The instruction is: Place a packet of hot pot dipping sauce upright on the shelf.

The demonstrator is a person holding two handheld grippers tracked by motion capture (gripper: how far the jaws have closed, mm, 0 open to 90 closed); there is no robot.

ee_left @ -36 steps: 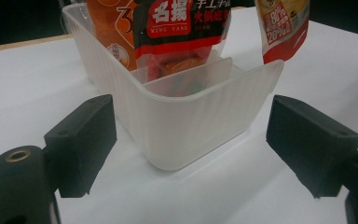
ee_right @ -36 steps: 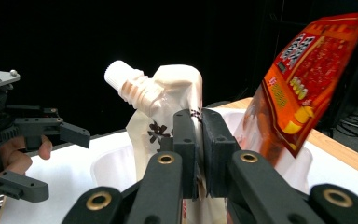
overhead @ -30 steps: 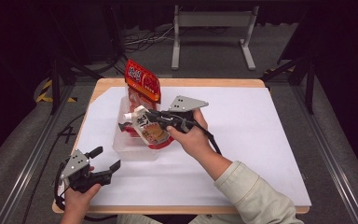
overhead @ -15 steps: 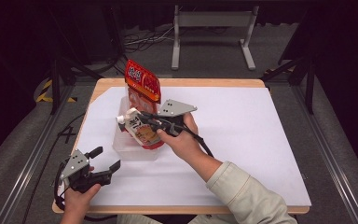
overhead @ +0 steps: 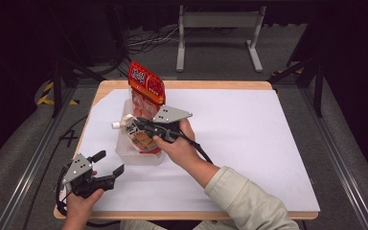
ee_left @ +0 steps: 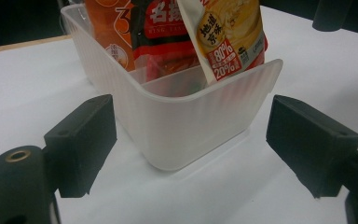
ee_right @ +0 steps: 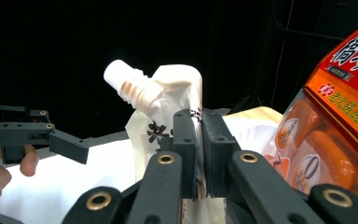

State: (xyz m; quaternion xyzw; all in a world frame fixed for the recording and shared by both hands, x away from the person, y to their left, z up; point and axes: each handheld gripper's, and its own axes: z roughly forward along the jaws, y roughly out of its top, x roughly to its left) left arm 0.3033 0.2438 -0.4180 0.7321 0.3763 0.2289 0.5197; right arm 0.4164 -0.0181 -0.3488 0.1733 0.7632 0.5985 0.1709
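White sheet (overhead: 249,143) covered a wooden table (overhead: 211,85), wood edge bare at the far side and the front. Dark room around it, grey floor, aluminium rails left and right, a grey metal stand (overhead: 219,28) and loose cables behind the table.

Clear ribbed plastic bin (overhead: 124,143) stood on the sheet left of centre. A tall red-orange snack bag (overhead: 146,84) stood upright at the bin's far end, top well above the rim. Spouted pouch (overhead: 136,132) sat tilted over the bin, lower end inside it near the front wall, white screw spout (ee_right: 121,77) pointing up and to the left, just beside the snack bag.

Right tongs (overhead: 136,125) were clamped together on the pouch's upper edge just under the spout; in the right gripper view the pads pinched the film flat. The right forearm and sleeve crossed the sheet from the bottom edge.

Left tongs (overhead: 106,162) were held low near the table's front left corner, wide apart, nothing between them, aimed at the bin's near corner (ee_left: 205,135) and clear of it.
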